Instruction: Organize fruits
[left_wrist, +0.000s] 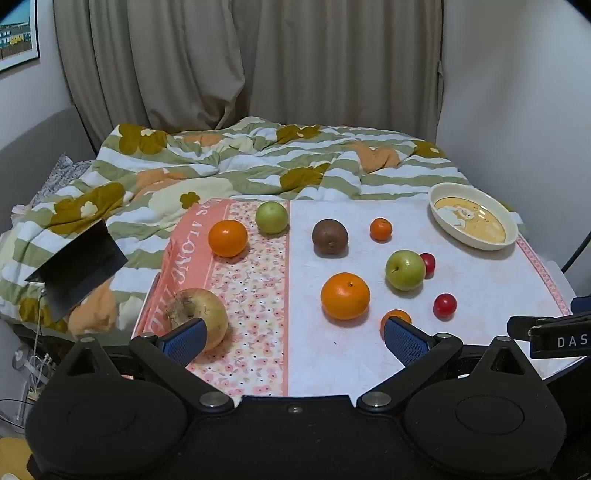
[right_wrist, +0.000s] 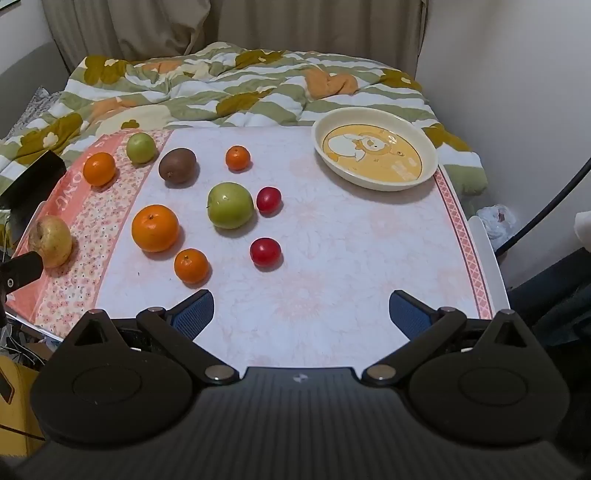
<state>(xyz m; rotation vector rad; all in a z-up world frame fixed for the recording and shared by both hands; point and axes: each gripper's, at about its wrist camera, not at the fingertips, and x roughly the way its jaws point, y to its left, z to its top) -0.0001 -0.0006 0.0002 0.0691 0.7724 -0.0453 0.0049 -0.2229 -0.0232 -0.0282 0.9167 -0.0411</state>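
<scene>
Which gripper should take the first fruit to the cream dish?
Probably the right gripper: open, empty, with the near red round fruit just ahead and the cream cartoon-print dish on its side. The left gripper sits farther from it.

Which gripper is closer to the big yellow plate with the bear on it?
The right gripper. The plate sits ahead of it and a bit to its right. The left gripper is farther away, over by the yellowish fruit, with the plate far off to its right.
</scene>
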